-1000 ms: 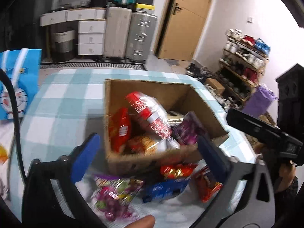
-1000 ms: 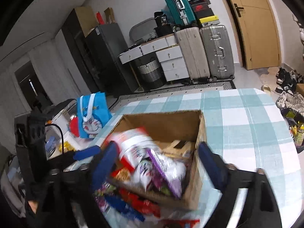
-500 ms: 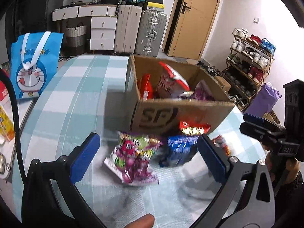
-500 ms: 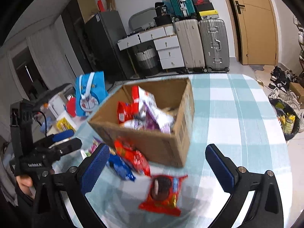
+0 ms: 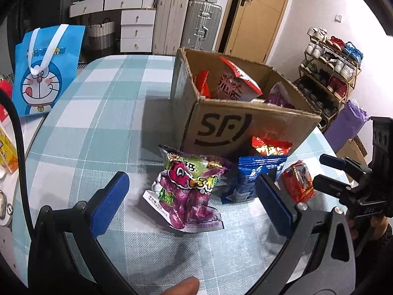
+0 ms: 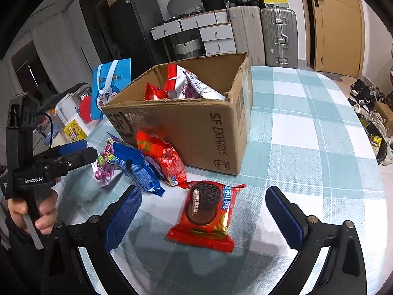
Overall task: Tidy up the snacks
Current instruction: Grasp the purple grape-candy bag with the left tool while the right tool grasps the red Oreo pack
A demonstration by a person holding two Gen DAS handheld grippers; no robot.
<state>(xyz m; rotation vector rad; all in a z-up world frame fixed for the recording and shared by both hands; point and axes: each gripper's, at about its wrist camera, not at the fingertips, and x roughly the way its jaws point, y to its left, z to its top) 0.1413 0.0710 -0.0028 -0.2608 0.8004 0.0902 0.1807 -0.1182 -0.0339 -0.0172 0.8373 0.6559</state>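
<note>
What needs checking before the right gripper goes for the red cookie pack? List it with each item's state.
1. Right gripper open: ok, the fingers stand wide apart.
2. Red cookie pack lined up: ok, it lies flat on the tablecloth between the fingers.
3. Pack free of neighbours: ok, it lies apart from the blue packet and the red candy bag.
4. Room in the cardboard box: ok, its top is open, snacks inside sit mostly below the rim.
5. Left gripper out of the way: ok, open over the purple candy bag, off to the side.
6. Pack's weight or stiffness: cannot tell.
</note>
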